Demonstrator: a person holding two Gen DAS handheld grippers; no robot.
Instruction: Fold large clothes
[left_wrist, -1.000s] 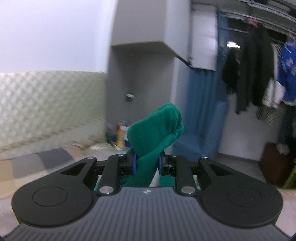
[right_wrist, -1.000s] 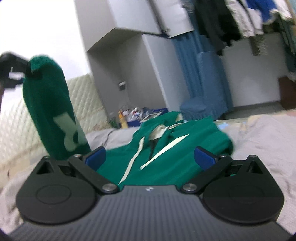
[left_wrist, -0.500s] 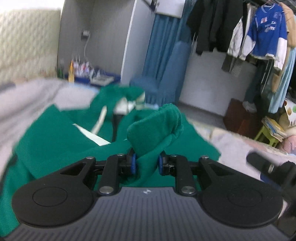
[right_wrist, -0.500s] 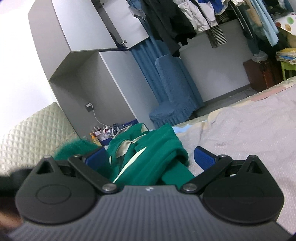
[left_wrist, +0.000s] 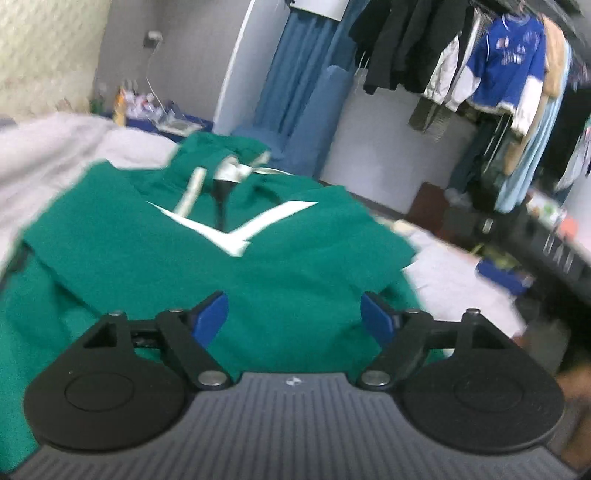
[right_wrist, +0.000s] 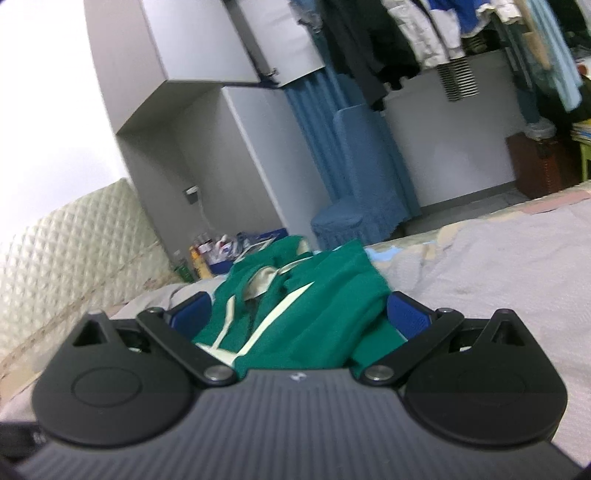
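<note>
The left gripper (left_wrist: 293, 319) is opening its jaws, and nothing is pinched between them. The green hoodie (left_wrist: 207, 254) lies flat right under it and stretches away toward the hood. This gripper looks nearest to it. The right gripper (right_wrist: 301, 312) is wide open too, low by the hoodie's edge. The hoodie rests on a gray bed cover (right_wrist: 498, 266), with hanging clothes (left_wrist: 506, 70) behind

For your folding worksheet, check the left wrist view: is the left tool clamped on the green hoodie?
No. The left tool is opening, its blue pads spread wide apart, and the green hoodie lies flat on the bed beyond them, unpinched.
</note>
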